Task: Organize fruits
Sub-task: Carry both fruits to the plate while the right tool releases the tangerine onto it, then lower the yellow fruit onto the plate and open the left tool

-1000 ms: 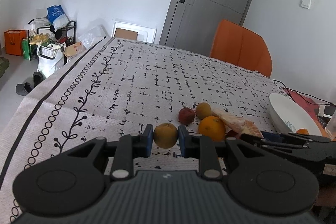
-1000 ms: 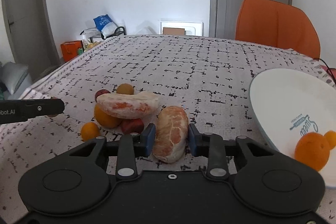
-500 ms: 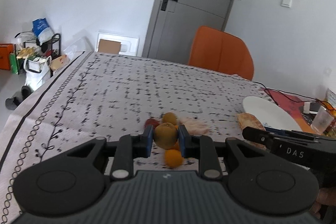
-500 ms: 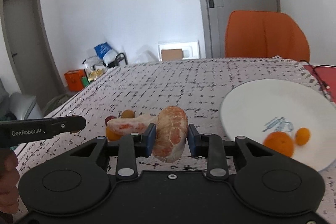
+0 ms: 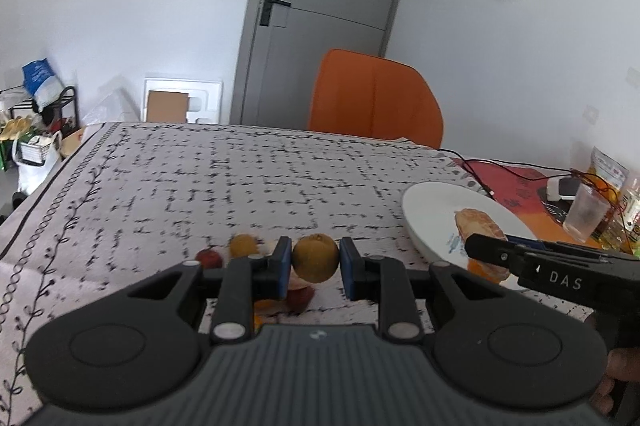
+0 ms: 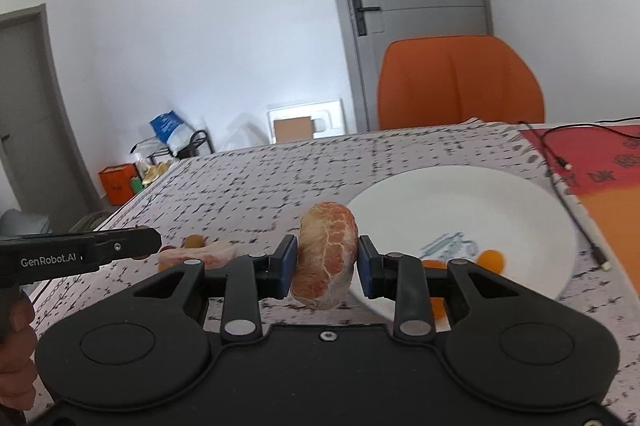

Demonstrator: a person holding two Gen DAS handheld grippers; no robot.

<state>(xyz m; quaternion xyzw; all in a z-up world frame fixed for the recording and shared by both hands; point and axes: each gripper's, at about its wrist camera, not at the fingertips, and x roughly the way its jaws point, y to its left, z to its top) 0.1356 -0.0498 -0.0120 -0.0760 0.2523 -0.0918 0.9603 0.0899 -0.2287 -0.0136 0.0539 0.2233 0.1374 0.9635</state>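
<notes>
The white plate (image 6: 460, 194) is the place both fruits seem meant to go, and it lies ahead and to the right of both tongs. The right gripper (image 6: 327, 266) is nearer; it pinches a peeled grapefruit piece (image 6: 326, 258), standing tall between its blue pads, just short of the plate's near rim. The left gripper (image 5: 315, 268) pinches a small round yellow-brown fruit (image 5: 315, 257) and sits farther left of the plate, so it has more way to go. Two small oranges (image 6: 491, 259) already rest on the plate's near part and could get bumped. More loose fruit (image 5: 209, 259) lies on the tablecloth (image 5: 240, 178) left of the plate. Nothing tall stands between tongs and plate.
</notes>
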